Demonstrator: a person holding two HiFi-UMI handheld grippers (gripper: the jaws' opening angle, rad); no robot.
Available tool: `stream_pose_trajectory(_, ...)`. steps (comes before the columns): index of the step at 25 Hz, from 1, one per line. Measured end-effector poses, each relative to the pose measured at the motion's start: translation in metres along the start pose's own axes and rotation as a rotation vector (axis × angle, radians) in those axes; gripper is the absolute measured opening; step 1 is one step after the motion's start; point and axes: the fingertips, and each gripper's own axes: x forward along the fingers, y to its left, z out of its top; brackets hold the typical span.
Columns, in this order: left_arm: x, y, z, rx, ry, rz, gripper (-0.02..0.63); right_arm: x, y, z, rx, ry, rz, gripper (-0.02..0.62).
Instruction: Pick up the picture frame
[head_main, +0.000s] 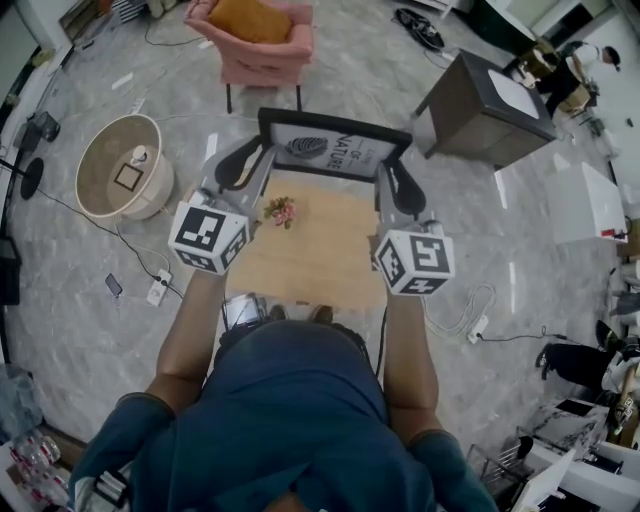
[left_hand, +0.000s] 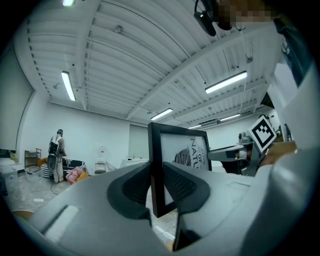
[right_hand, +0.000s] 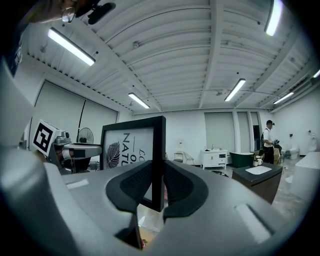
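Note:
The black picture frame (head_main: 335, 145), with a white print of a leaf and lettering, hangs in the air above the small wooden table (head_main: 310, 250). My left gripper (head_main: 262, 150) is shut on the frame's left edge (left_hand: 156, 170). My right gripper (head_main: 388, 168) is shut on its right edge (right_hand: 159, 165). Both point level, away from me, and the frame stands upright between them. In each gripper view the other gripper's marker cube shows past the frame.
A small pink flower posy (head_main: 280, 211) lies on the table under the frame. A pink armchair (head_main: 255, 40) stands beyond, a round beige drum table (head_main: 120, 165) to the left, a dark side table (head_main: 490, 105) to the right. Cables and power strips (head_main: 160, 287) lie on the floor.

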Motion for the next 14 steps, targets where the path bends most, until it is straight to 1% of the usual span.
stream_pose_trajectory(5,-0.0021,0.0048,0.0045,-0.002,-0.007,0.006,0.072,0.0039,0.0033,0.0078,-0.012,-0.007,0.005,0.080)
stream_pose_trajectory(14,-0.0051,0.0001,0.0030,-0.008,-0.001,0.011,0.071,0.0003,0.0024,0.0052,-0.008,0.000,0.004,0.080)
